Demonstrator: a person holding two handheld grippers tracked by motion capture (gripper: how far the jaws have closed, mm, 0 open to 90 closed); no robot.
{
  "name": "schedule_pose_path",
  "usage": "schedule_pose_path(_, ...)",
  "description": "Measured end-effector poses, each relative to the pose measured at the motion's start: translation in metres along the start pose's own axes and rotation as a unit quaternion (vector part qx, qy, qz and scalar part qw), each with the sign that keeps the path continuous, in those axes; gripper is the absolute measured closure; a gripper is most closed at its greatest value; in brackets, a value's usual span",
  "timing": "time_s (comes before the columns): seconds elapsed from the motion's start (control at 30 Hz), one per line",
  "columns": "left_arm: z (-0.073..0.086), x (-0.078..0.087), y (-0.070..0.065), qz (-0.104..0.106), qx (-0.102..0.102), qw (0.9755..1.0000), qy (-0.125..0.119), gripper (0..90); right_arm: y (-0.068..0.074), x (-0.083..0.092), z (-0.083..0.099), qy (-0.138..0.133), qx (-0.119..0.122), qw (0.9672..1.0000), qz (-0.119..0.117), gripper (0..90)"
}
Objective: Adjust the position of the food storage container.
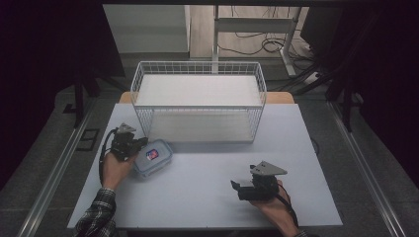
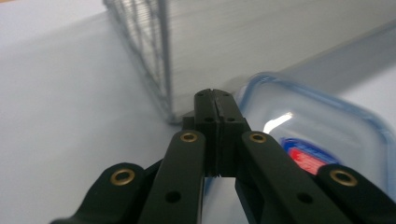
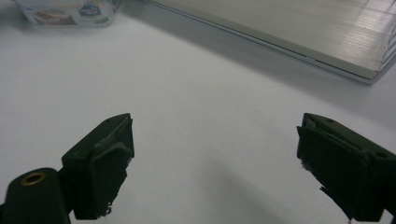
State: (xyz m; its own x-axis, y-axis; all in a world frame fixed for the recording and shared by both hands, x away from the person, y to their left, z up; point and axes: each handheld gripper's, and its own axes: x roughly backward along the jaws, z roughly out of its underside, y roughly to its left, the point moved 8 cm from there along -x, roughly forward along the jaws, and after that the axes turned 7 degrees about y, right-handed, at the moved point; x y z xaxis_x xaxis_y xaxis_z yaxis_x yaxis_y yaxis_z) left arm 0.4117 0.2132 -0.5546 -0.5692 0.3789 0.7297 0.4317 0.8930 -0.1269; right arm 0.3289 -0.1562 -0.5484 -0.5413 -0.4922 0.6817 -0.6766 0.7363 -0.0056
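High view puts the box (image 1: 152, 157) on the table (image 1: 207, 192) beside the rack (image 1: 197, 101), the left claw (image 1: 129, 147) pinched empty seemingly against its rim, the right claw (image 1: 241, 187) wide; a nudge could slide the box away.

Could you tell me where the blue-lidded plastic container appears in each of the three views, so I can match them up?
High view: the container lies left of centre on the table, beside the left tongs and in front of the wire basket.
Left gripper view: lower right, just past the shut jaws.
Right gripper view: top left corner, far off.
Shared landmark: the wire basket, near the container in every view.
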Motion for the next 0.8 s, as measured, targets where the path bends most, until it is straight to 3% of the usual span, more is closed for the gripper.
schedule_pose_path(0.1, -0.001, -0.002, -0.008, 0.012, -0.01, 0.9998, 0.009, 90.0, 0.001, 0.0, 0.001, 0.002, 0.005, 1.0, 0.001, 12.4)
schedule_pose_path(0.13, -0.002, -0.004, -0.011, -0.001, -0.023, 0.9997, 0.01, 90.0, 0.001, 0.0, 0.001, 0.003, 0.008, 1.0, 0.002, 12.5)
schedule_pose_path(0.17, -0.003, -0.005, -0.011, -0.009, -0.028, 0.9995, 0.008, 90.0, 0.002, -0.001, 0.001, 0.003, 0.009, 0.9999, 0.002, 12.5)
schedule_pose_path(0.2, -0.006, -0.004, -0.008, -0.029, -0.026, 0.9992, 0.007, 90.0, 0.002, 0.0, 0.001, 0.003, 0.01, 0.9999, 0.002, 12.5)
schedule_pose_path(0.27, -0.005, -0.006, 0.001, -0.04, -0.012, 0.9991, 0.01, 90.0, 0.003, 0.0, 0.001, 0.004, 0.011, 0.9999, 0.002, 12.6)
schedule_pose_path(0.37, 0.001, -0.01, 0.009, -0.019, 0.017, 0.9996, 0.014, 90.0, 0.003, -0.001, 0.001, 0.005, 0.012, 0.9999, 0.001, 12.7)
schedule_pose_path(0.47, 0.004, -0.011, 0.009, -0.009, 0.022, 0.9995, 0.021, 90.0, 0.003, -0.001, 0.001, 0.007, 0.012, 0.9999, 0.0, 13.0)
schedule_pose_path(0.5, 0.004, -0.012, 0.005, 0.005, 0.022, 0.9994, 0.026, 90.0, 0.003, -0.001, 0.002, 0.007, 0.012, 0.9999, -0.001, 13.1)
schedule_pose_path(0.57, 0.004, -0.014, 0.001, 0.011, 0.019, 0.9993, 0.03, 90.0, 0.003, -0.002, 0.002, 0.01, 0.013, 0.9999, -0.003, 13.2)
schedule_pose_path(0.63, 0.004, -0.017, -0.01, 0.021, 0.003, 0.9989, 0.043, 90.0, 0.004, -0.002, 0.002, 0.01, 0.015, 0.9998, -0.003, 13.3)
schedule_pose_path(0.67, 0.004, -0.021, -0.025, 0.029, -0.017, 0.9979, 0.055, 90.0, 0.005, -0.002, 0.002, 0.011, 0.019, 0.9998, -0.003, 13.7)
schedule_pose_path(0.77, 0.003, -0.025, -0.047, 0.039, -0.05, 0.9954, 0.072, 90.0, 0.005, -0.002, 0.003, 0.013, 0.022, 0.9997, -0.006, 14.4)
schedule_pose_path(0.8, 0.003, -0.026, -0.053, 0.043, -0.053, 0.9949, 0.073, 90.0, 0.005, -0.002, 0.003, 0.013, 0.021, 0.9997, -0.006, 14.5)
